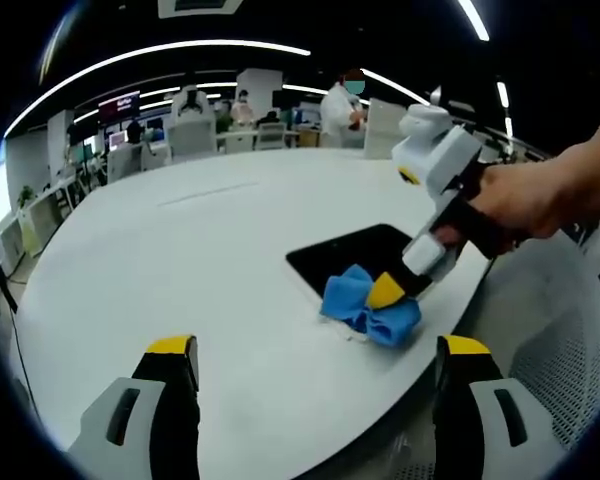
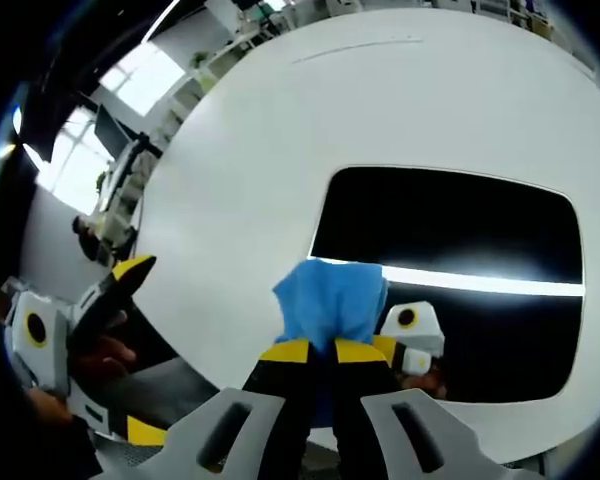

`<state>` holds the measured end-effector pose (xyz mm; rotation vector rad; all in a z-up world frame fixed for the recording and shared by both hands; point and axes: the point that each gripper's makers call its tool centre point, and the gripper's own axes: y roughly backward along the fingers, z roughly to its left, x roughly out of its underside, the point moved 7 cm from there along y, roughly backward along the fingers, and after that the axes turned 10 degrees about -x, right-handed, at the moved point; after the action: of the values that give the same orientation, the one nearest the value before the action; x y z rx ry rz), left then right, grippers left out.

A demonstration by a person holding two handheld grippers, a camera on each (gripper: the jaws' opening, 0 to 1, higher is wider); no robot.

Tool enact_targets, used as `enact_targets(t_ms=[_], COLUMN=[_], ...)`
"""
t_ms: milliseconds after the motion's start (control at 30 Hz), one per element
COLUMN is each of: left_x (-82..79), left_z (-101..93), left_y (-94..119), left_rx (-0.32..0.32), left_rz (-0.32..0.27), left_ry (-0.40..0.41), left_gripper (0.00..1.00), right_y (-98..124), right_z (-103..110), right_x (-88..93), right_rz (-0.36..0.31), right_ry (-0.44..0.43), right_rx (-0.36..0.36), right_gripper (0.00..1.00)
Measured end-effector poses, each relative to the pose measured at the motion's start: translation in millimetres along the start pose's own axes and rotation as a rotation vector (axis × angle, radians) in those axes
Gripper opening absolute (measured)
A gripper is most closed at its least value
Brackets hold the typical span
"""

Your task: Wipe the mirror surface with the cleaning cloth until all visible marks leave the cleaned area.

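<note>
1. Left gripper [image 1: 315, 362]: seen in the left gripper view, its two yellow-tipped jaws stand wide apart with nothing between them, held above the bare near part of the white table [image 1: 180, 260].
2. Right gripper [image 2: 320, 352]: in the right gripper view its yellow-tipped jaws are brought together on the near edge of the blue cleaning cloth [image 2: 330, 300], which bunches up just ahead of the tips. In the left gripper view the same gripper comes in from the right, gripped by a person's hand [image 1: 540, 200], its tip down on the cloth.
3. Cleaning cloth: crumpled, lying at the near edge of the mirror [image 2: 450, 260], partly on the glass and partly over the white table beside it.
4. Mirror: a dark rectangular panel lying flat on the table near the table's edge. Its surface reflects a bright ceiling light strip and the gripper's own body. Whether marks are on the glass cannot be told.
5. Beyond the table: a mesh chair [image 1: 570, 320] stands at the table edge by the mirror; further back, office desks, screens and several people [image 1: 342, 105].
</note>
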<state>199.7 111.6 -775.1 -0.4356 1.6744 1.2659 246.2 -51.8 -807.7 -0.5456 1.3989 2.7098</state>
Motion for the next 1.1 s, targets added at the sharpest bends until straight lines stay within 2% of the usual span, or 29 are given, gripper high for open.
enact_targets(t_ms=[167, 767, 1100], left_x=[0.0, 0.9, 0.7], left_z=[0.2, 1.3, 1.8], left_y=[0, 0, 1], left_rx=[-0.002, -0.01, -0.017], left_rz=[0.0, -0.001, 0.001], left_ry=[0.001, 0.008, 0.01], left_gripper=[0.99, 0.98, 0.98], right_y=[-1, -12, -20], right_z=[1, -11, -16], right_x=[-3.4, -38.2, -64.5], right_rz=[-0.002, -0.02, -0.016], right_ry=[0.008, 0.018, 0.049], right_rx=[0.001, 0.014, 0.025], right_gripper=[0.01, 0.01, 0.01])
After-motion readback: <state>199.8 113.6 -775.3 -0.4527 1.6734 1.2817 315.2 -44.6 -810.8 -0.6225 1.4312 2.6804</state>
